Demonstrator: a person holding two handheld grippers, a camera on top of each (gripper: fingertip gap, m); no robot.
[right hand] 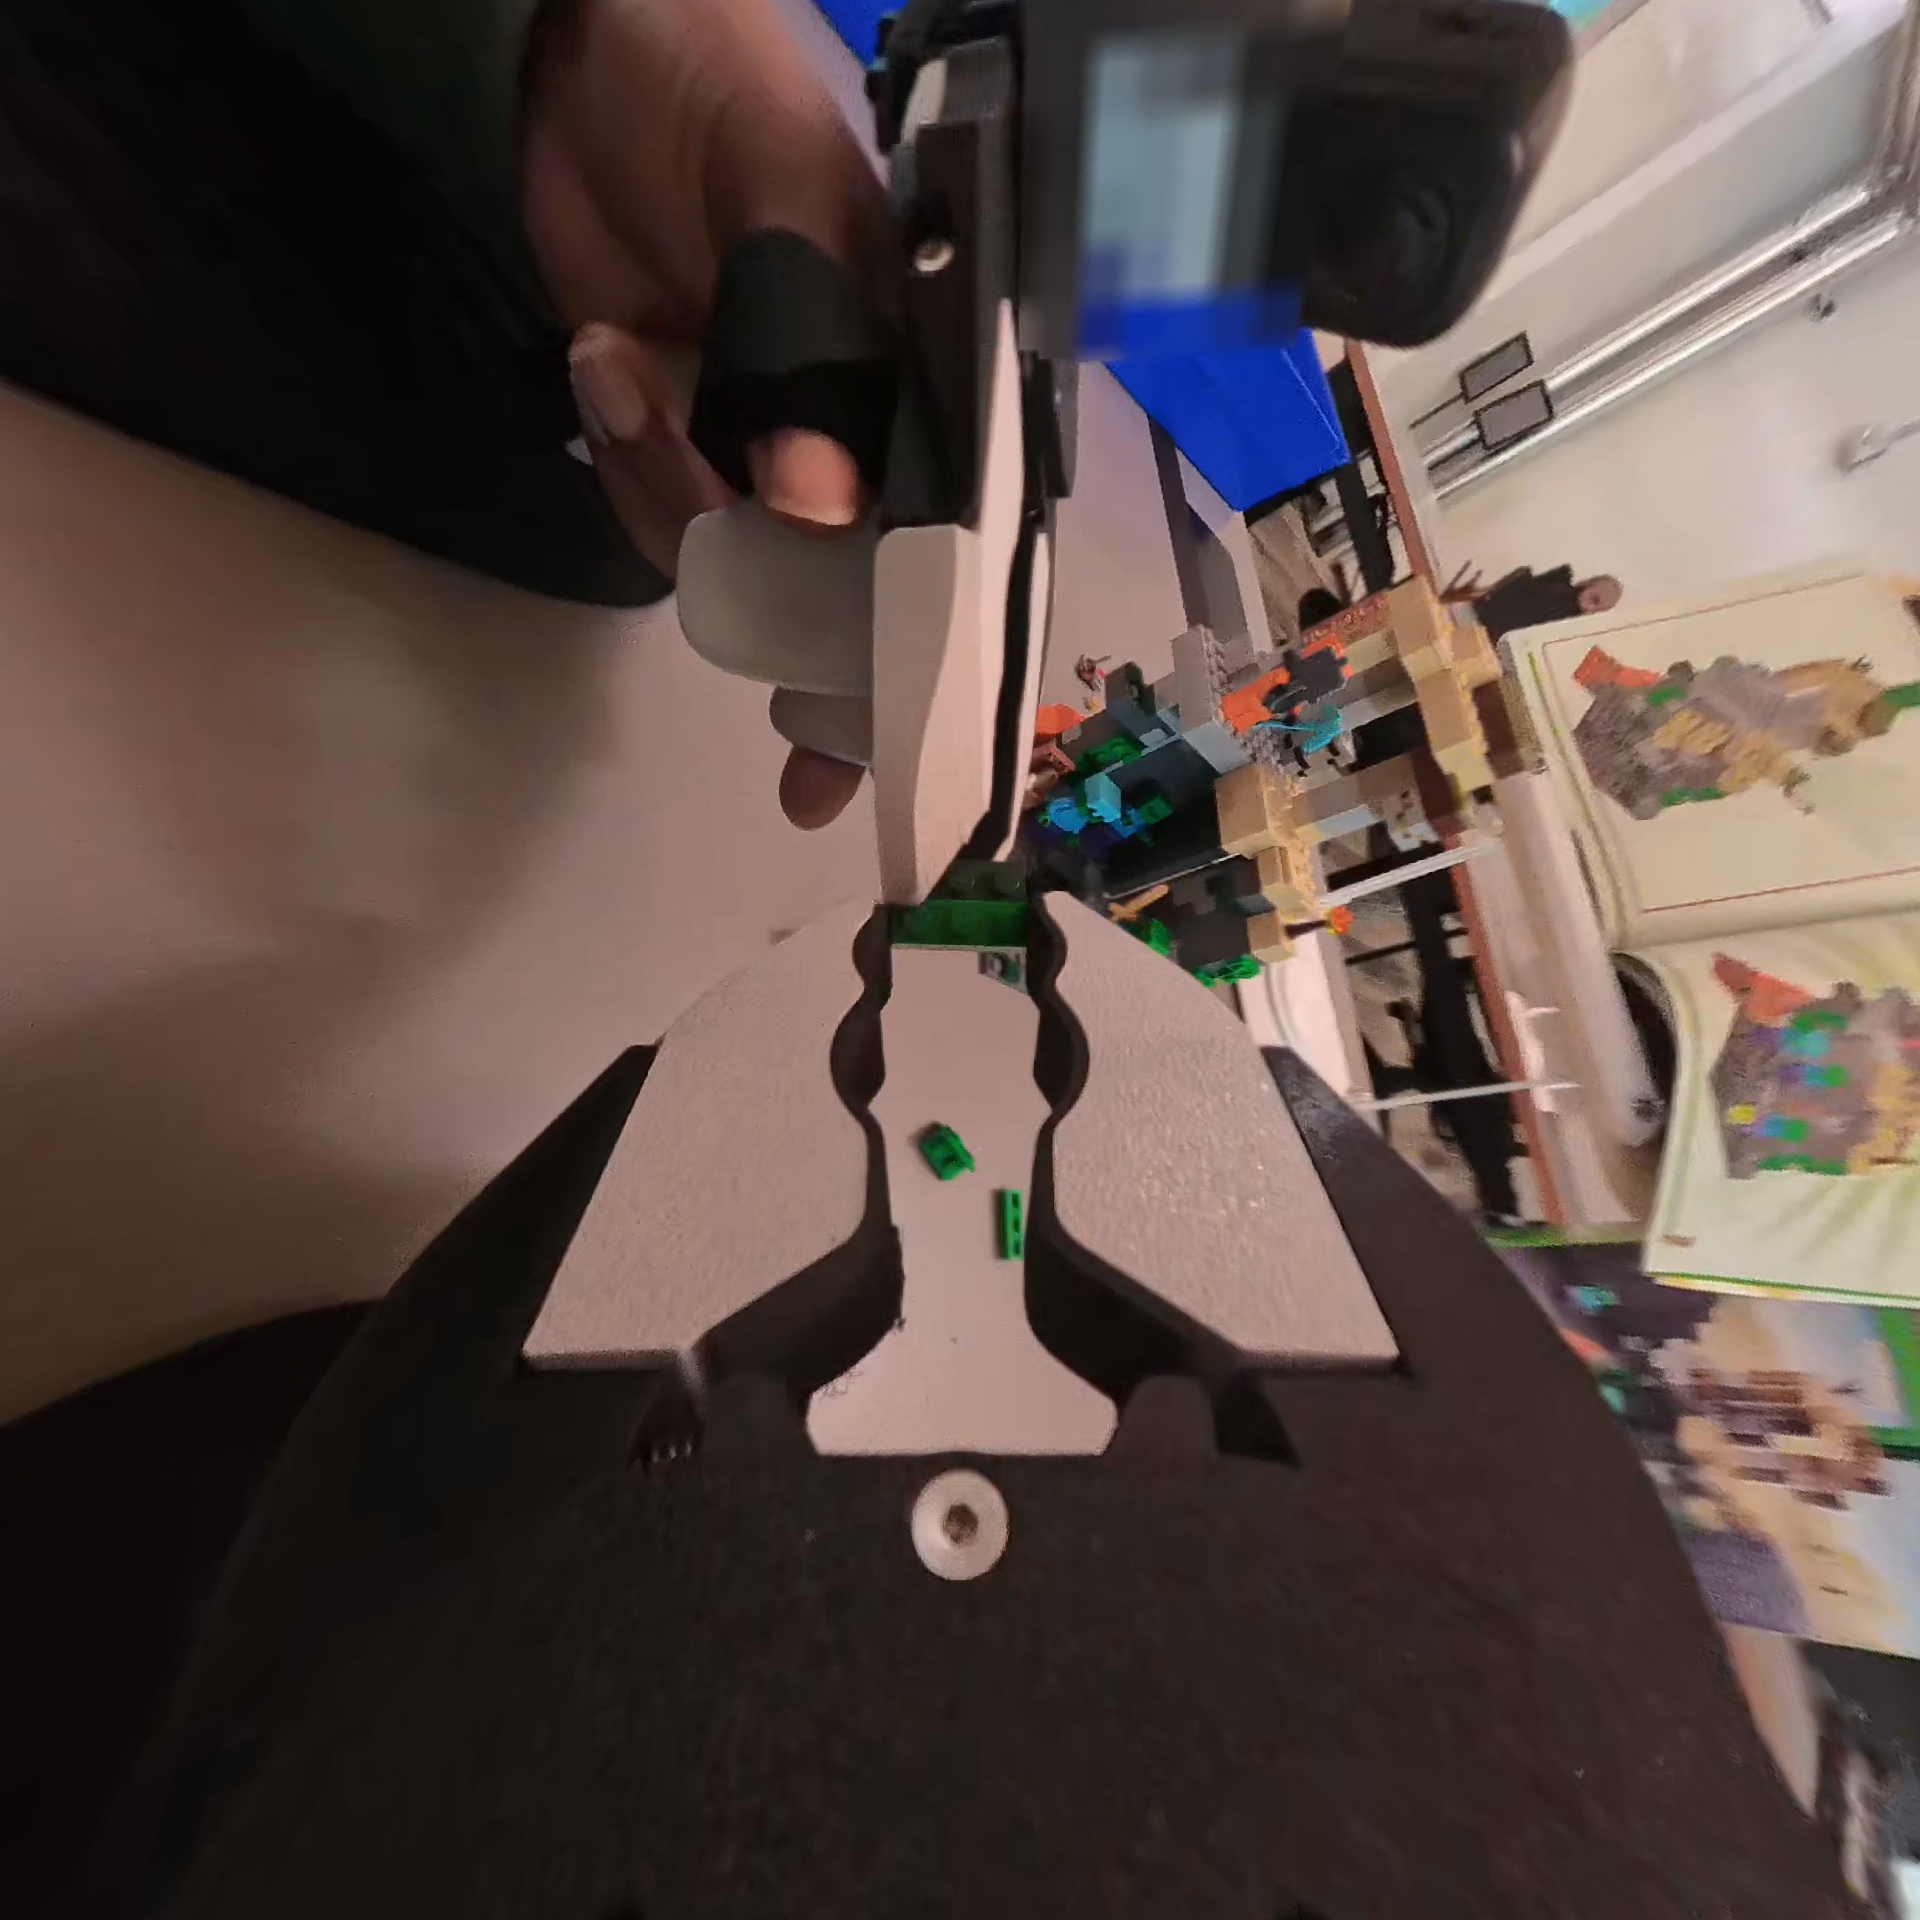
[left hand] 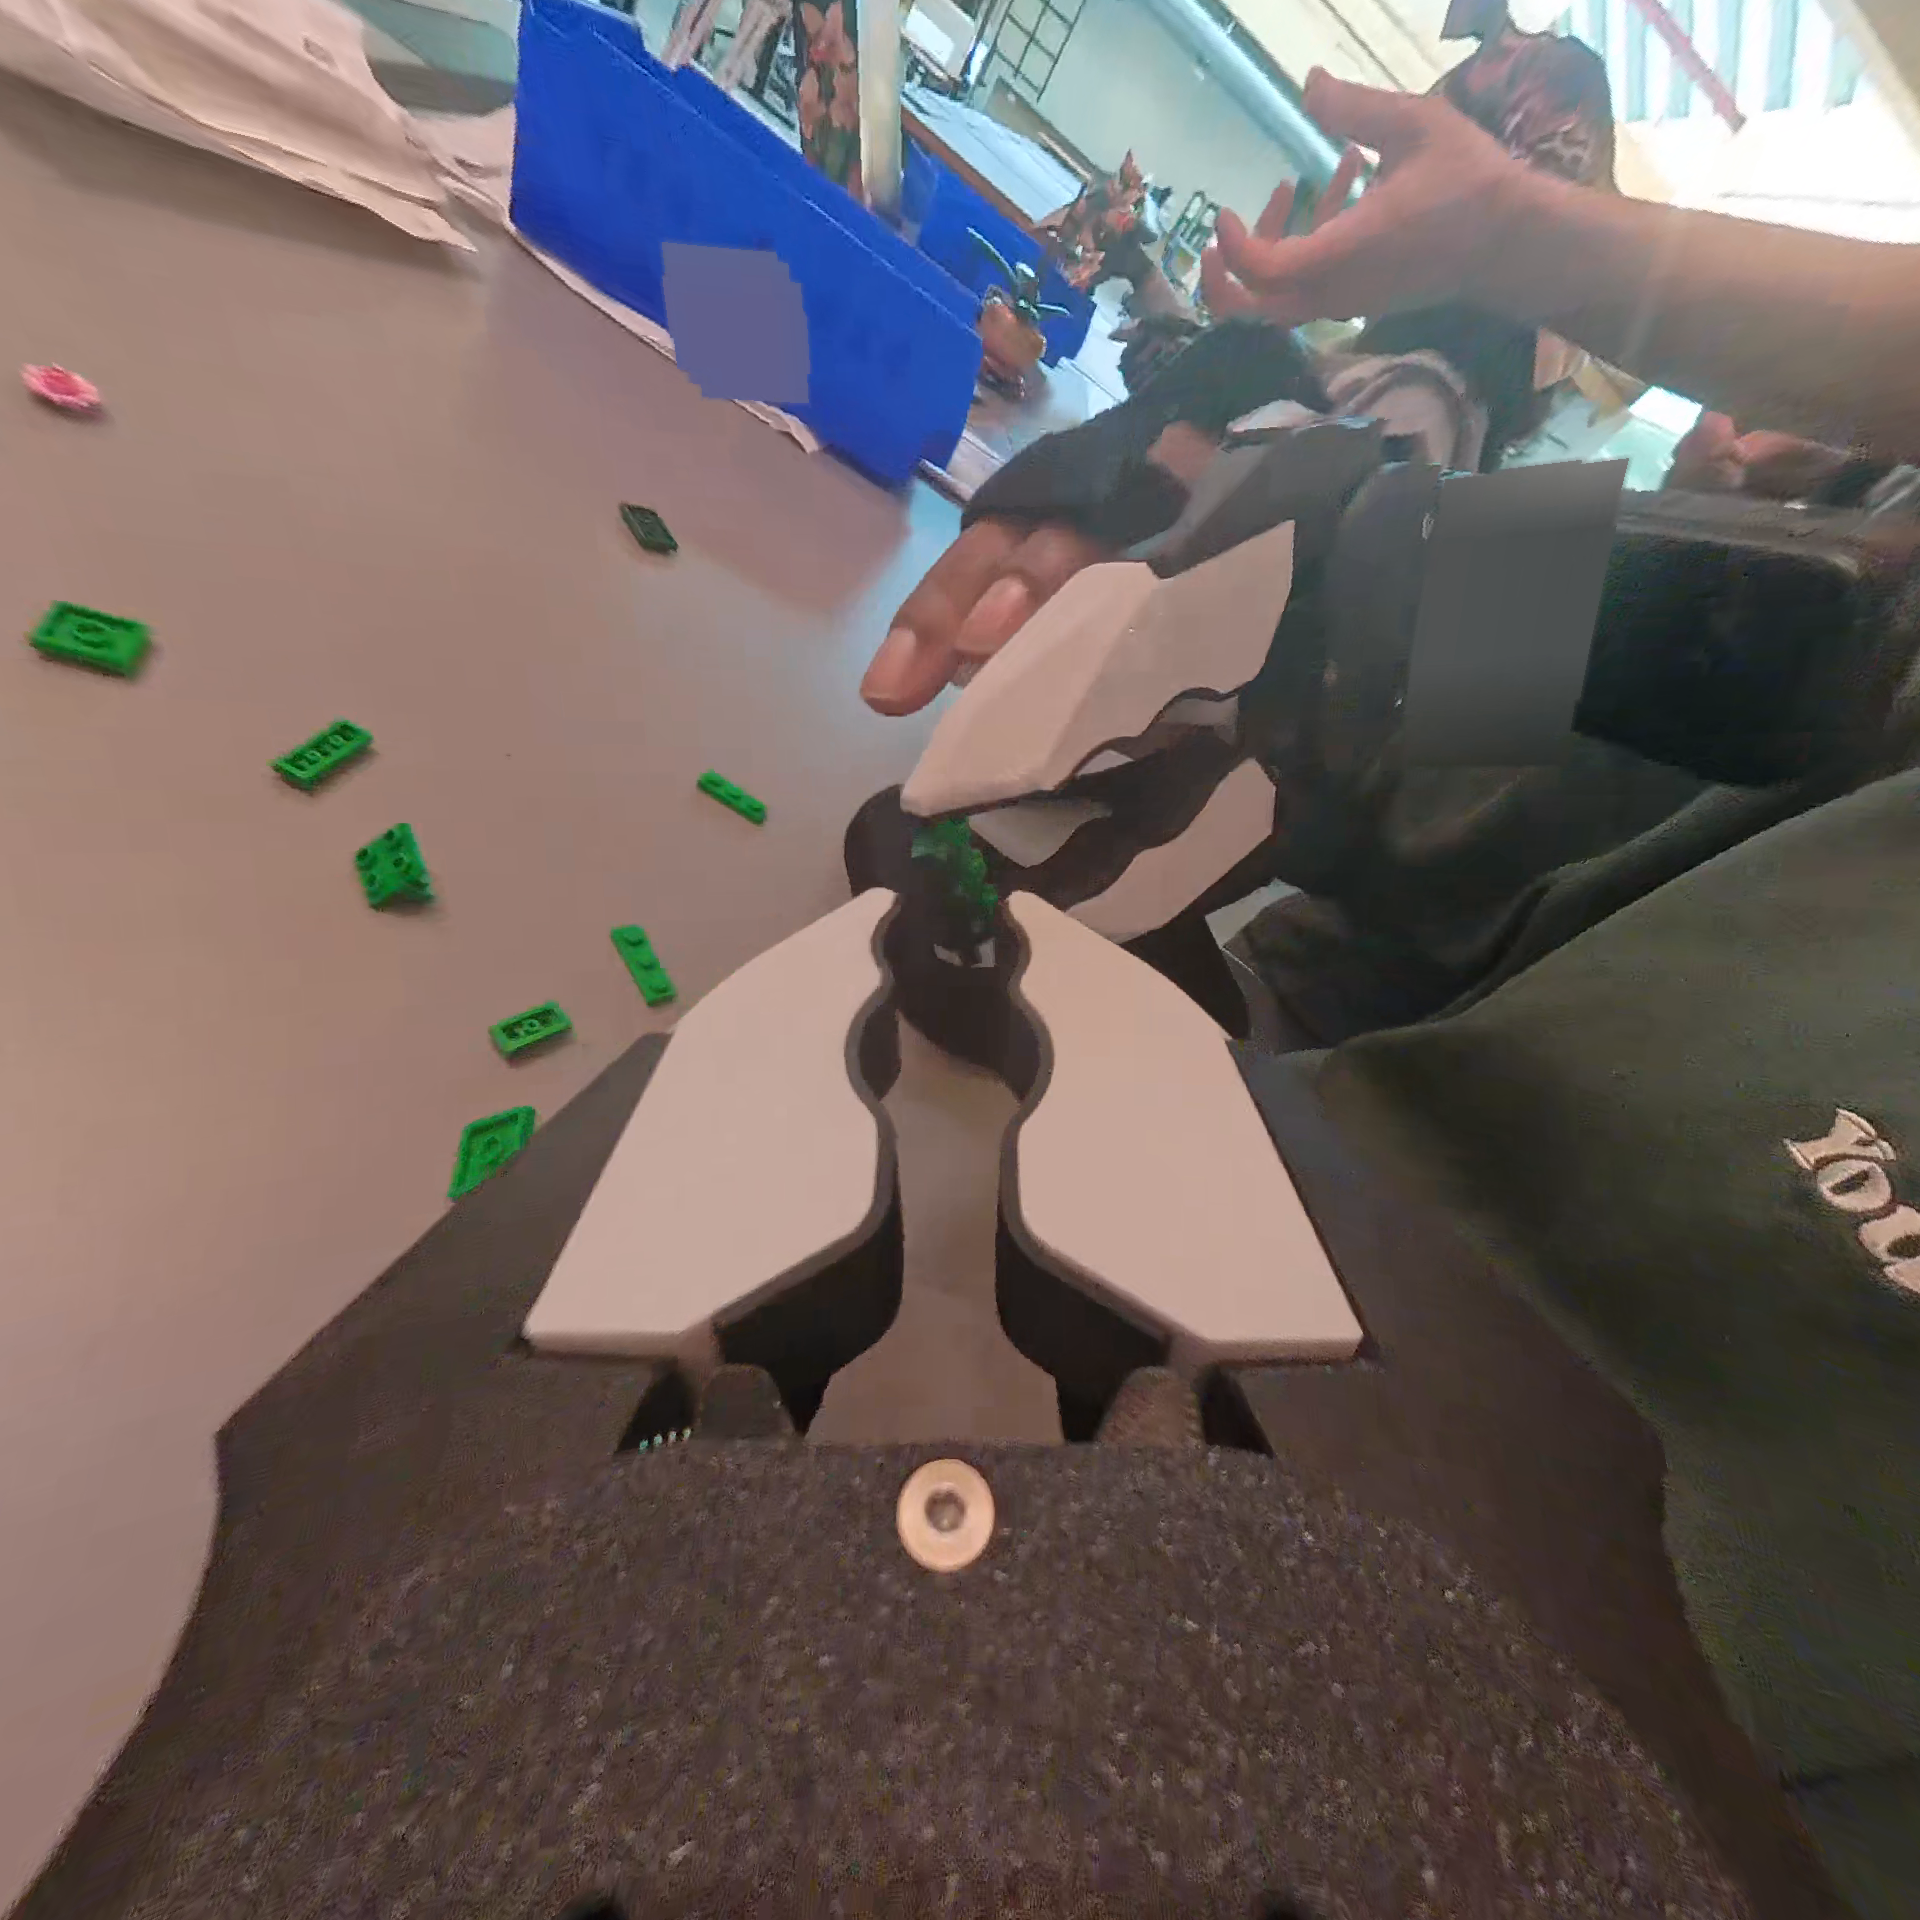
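Green brick piece [right hand: 961,920] pinched by both grippers, above table [left hand: 260,987].

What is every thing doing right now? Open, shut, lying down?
left claw: shut on the green brick clump
right claw: shut on the same clump
green brick clump: pinched between both claws, off the table
loose green plates: scattered on the table, mostly lying flat
pink piece: lying on the table
booklet: open
brick model: standing, assembled

Both tongs [left hand: 951,914] meet tip to tip above the table [left hand: 312,520], bricks [left hand: 322,753] scattered left.
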